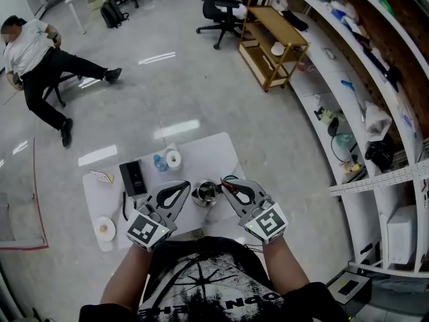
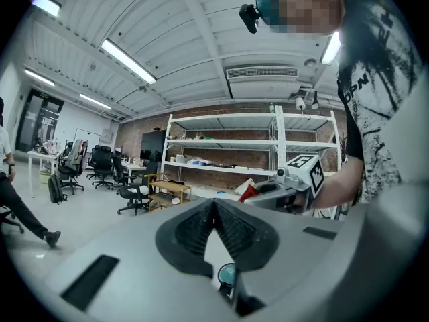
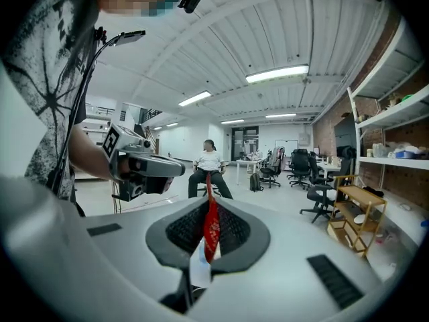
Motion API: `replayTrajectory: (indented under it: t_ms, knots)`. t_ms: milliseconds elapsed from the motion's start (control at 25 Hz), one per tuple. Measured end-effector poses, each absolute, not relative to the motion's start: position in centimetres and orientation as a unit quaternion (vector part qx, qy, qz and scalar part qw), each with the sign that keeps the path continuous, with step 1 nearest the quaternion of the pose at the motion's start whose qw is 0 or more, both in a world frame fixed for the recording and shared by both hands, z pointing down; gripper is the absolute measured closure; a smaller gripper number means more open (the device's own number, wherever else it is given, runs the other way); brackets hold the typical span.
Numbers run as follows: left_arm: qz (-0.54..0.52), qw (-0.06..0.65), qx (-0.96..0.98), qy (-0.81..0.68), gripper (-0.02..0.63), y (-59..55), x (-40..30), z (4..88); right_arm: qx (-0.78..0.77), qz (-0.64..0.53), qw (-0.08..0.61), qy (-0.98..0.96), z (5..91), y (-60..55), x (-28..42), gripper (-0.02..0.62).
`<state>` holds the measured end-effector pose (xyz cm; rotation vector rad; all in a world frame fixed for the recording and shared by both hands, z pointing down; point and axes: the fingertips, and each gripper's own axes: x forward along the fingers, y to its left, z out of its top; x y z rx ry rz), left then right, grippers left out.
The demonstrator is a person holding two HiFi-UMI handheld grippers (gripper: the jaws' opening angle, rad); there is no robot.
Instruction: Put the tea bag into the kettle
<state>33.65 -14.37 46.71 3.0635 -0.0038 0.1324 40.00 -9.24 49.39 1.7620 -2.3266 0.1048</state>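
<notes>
White surface [image 1: 216, 151] in an open office, with a glossy floor around it. Right hand-held gripper [image 3: 208, 200] is clamped on a red tea bag [image 3: 210, 228], just right of the open metal kettle [image 1: 204, 193]. Left hand-held gripper [image 2: 214, 203] has its jaws together and empty, just left of the kettle. A tape roll [image 1: 173, 158] and a black box [image 1: 134, 178] sit farther back.

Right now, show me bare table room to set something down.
Free: table's far right corner, right of the white roll, beyond the kettle; left edge between black box and tape roll. Crowded: near edge, kettle flanked by left gripper and right gripper.
</notes>
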Motion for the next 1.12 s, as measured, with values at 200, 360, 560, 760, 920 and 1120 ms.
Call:
replayTrajectory:
  t_ms: [200, 360, 560, 760, 920, 1120]
  knots:
    - [0.061, 0.004, 0.998, -0.007, 0.600, -14.6, 34.0, 47.3, 0.590, 0.049, 0.117, -0.798, 50.9, -9.8, 40.5, 0.577]
    - [0.065, 0.016, 0.998, -0.013, 0.600, -14.8, 34.1, 47.8, 0.586, 0.058, 0.122, -0.799, 51.9, -10.3, 40.4, 0.577]
    - [0.076, 0.026, 0.997, -0.010, 0.600, -15.0, 34.2, 48.9, 0.585, 0.092, 0.141, -0.794, 55.4, -11.2, 40.5, 0.577]
    - [0.084, 0.042, 0.995, -0.017, 0.600, -15.8, 34.3, 49.4, 0.574, 0.144, 0.175, -0.787, 60.9, -11.6, 40.8, 0.577]
    - [0.090, 0.050, 0.994, -0.024, 0.600, -16.2, 34.1, 49.5, 0.542, 0.187, 0.210, -0.792, 65.6, -12.0, 39.3, 0.577]
    - [0.090, 0.073, 0.993, -0.035, 0.600, -16.3, 33.7, 49.5, 0.520, 0.265, 0.250, -0.773, 72.1, -11.8, 38.3, 0.577]
